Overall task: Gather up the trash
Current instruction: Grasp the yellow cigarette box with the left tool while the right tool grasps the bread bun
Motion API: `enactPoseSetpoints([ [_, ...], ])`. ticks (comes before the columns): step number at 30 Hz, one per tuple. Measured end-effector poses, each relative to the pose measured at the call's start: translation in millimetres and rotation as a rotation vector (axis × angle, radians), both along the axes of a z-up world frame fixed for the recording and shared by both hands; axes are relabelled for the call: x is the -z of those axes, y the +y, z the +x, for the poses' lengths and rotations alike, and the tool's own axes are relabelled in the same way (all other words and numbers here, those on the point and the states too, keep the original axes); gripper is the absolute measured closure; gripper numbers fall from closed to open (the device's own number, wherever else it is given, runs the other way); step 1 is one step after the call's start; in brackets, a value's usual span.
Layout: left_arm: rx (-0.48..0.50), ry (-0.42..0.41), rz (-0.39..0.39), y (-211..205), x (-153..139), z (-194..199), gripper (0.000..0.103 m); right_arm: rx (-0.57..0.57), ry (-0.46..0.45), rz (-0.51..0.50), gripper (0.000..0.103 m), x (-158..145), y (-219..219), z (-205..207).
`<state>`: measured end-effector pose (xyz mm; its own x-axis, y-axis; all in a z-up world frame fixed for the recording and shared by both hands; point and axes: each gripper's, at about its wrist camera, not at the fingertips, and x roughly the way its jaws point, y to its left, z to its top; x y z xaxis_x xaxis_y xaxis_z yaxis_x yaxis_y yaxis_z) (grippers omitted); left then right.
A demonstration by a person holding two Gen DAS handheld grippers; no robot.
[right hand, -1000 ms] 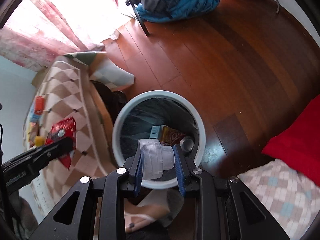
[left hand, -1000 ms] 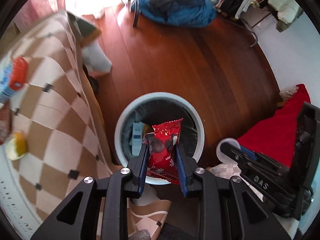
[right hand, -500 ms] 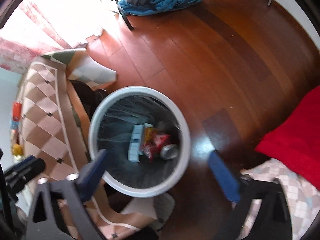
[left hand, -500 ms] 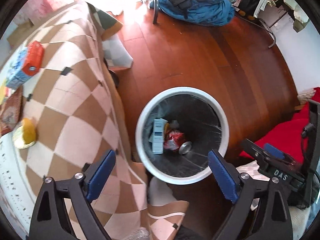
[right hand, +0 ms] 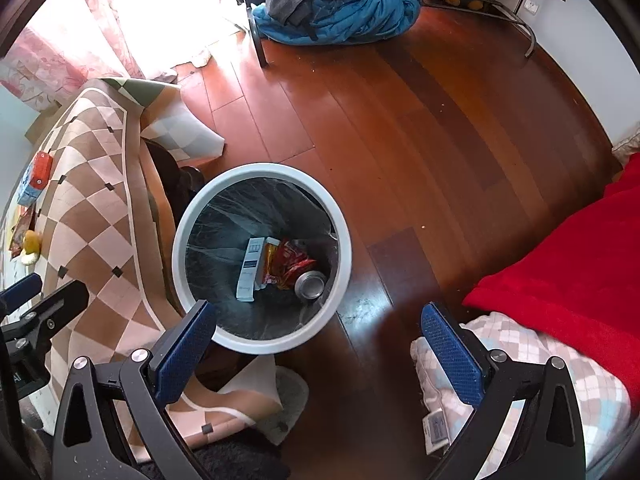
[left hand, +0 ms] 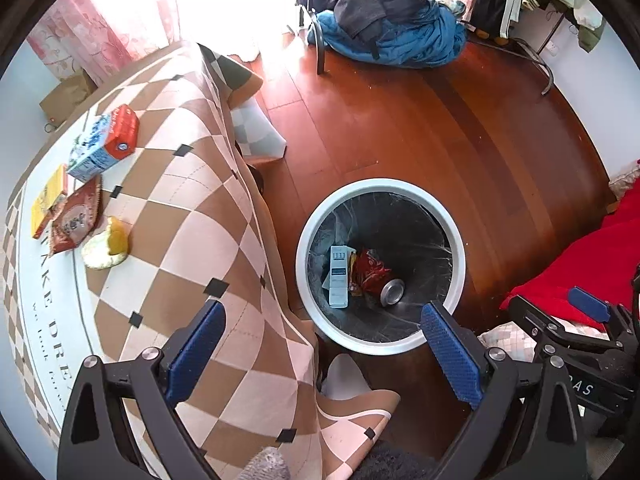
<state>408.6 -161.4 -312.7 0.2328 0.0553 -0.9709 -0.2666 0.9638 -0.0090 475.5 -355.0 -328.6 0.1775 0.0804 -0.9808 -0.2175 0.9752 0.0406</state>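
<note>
A white-rimmed trash bin [left hand: 456, 236] with a black liner stands on the wood floor; it also shows in the right wrist view [right hand: 340, 232]. Inside lie a white box [left hand: 338, 276], a red snack wrapper [left hand: 370, 270] and a metal can [left hand: 392, 291]. My left gripper [left hand: 322, 354] is open and empty above the bin's near rim. My right gripper [right hand: 320, 354] is open and empty, just right of the bin. On the checkered table [left hand: 180, 216] lie a milk carton [left hand: 102, 144], a snack packet [left hand: 74, 220], a yellow packet [left hand: 48, 200] and a fruit peel [left hand: 106, 244].
The tablecloth [right hand: 100, 216] hangs down at the bin's left side. A red blanket [right hand: 560, 268] lies at the right. A blue bundle of clothes [left hand: 384, 36] and a metal chair leg [right hand: 256, 32] are at the far end of the floor.
Both grippers opened: the left dropped the red snack wrapper and the right dropped the white plastic jar into the bin. Both then rose higher, with the left shifting toward the table.
</note>
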Motion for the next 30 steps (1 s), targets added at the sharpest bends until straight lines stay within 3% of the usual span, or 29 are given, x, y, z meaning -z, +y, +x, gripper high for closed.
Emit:
enactPoseSetpoints([
  [6,0.007,-0.045,0.018,-4.1,-23.5,-8.1,0.003,0.005,-0.022,0.019,0.0,-24.4,-2.5,-11.9],
  [17,-0.061,-0.182,0.061,24.4,-98.1,-44.9,0.003,-0.007,-0.148,0.138,0.0,-114.0,16.8,-35.7],
  [21,-0.138,-0.236,0.077,66.9,-123.6,-65.1,0.003,-0.067,-0.153,0.217,0.0,-142.8,58.7,-43.4],
  [24,-0.218,-0.246,0.092,110.1,-128.7,-84.9,0.003,-0.129,-0.124,0.249,0.0,-146.3,102.9,-50.7],
  [30,-0.372,-0.165,0.151,203.6,-94.1,-126.9,0.003,-0.22,-0.035,0.299,0.0,-108.8,202.3,-57.7],
])
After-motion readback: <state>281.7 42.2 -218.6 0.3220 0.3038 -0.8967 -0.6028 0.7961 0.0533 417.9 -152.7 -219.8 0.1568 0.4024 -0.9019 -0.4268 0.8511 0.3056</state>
